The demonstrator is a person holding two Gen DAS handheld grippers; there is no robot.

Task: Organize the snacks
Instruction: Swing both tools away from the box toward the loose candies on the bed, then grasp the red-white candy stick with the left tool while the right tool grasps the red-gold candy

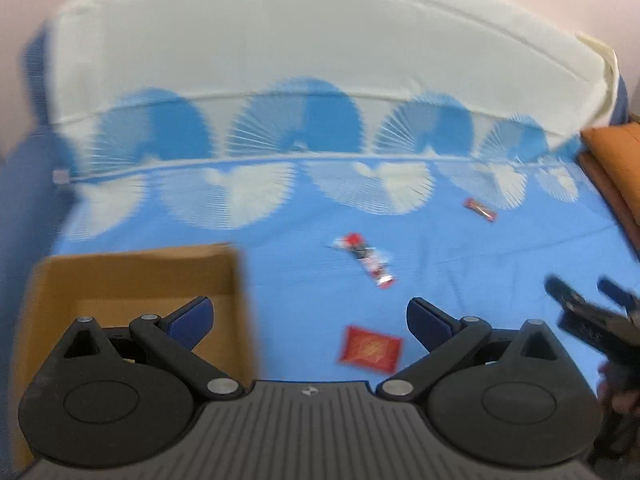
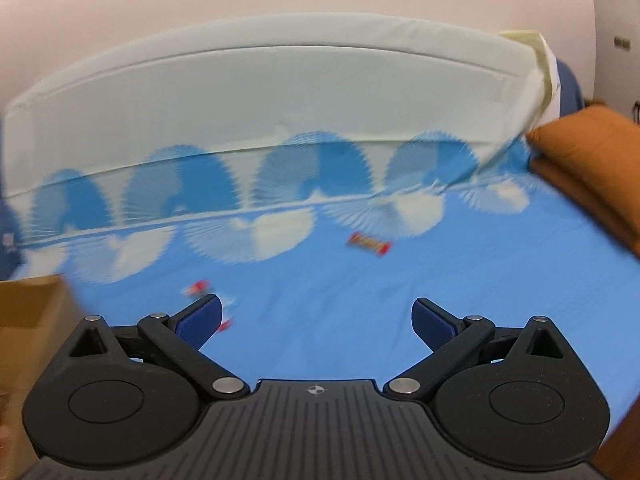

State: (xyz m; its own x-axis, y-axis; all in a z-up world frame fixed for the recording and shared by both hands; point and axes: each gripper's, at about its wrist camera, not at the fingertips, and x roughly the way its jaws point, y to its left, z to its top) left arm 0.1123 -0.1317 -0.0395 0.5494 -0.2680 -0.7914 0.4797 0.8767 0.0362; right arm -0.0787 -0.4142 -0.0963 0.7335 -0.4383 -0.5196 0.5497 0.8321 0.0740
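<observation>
While both frames are motion-blurred, the layout reads fine: a blue sheet with white fan prints covers the bed, and a cardboard box sits on it at the left. Left gripper hangs above the sheet with its jaws wide apart, holding nothing, its left finger over the box's open top. A flat red packet lies just ahead between the fingers; a red-white wrapper lies farther out, and a small red bar farther still to the right. Right gripper is also spread apart and empty; the bar lies well ahead of it, the wrapper beside its left finger. An orange cushion rests at the right edge.
</observation>
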